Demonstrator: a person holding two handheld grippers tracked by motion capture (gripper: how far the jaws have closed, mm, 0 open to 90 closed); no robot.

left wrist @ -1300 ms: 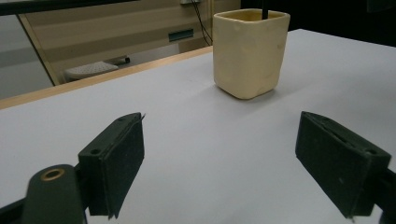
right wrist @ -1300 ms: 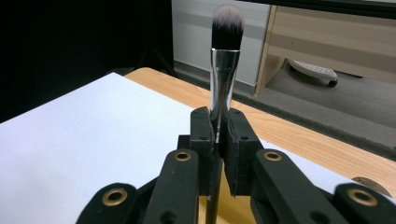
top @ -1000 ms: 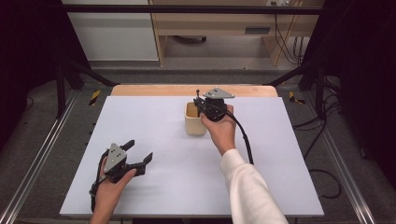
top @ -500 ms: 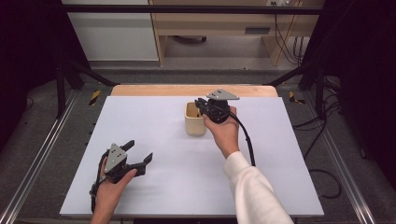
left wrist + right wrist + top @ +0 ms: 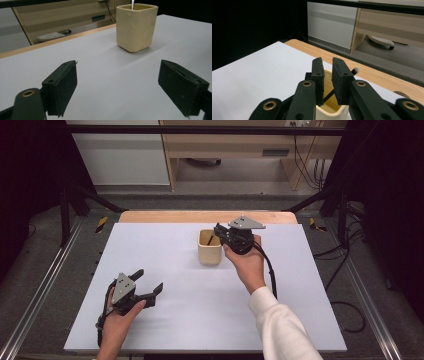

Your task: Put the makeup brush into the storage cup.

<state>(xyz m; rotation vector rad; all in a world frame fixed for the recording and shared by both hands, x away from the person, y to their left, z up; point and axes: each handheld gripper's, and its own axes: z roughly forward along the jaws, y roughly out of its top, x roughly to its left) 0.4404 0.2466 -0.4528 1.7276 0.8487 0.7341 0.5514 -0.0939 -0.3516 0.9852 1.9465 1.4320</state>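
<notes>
Starting nearest, at about 7 o'clock on the counter (image 5: 200,310): left tongs (image 5: 149,280) resting low in the hand, spread wide, gripping nothing, aimed toward 2 o'clock at the cup (image 5: 210,252) and well apart from it. No part in the work at present, by the look of it.

Moving out past the middle, toward 12 o'clock: cream cup standing upright on the counter, soft-sided, with a thin dark stick (image 5: 328,96) leaning inside and its tip poking above the rim. Cannot tell what sort of stick.

Just beyond, at 2 o'clock of the cup: right tongs (image 5: 219,231) held above the rim, pointing toward 9 o'clock, closed down to a narrow slit with nothing caught in it. Stick free of the pads and lying below them.

Judged from this: dropping the stick into the cup looks done, and clearing away is the step in hand. Next calls for lifting straight up and off toward 3 o'clock, keeping clear of the stick's tip and the rim so as not to tip the cup.
</notes>
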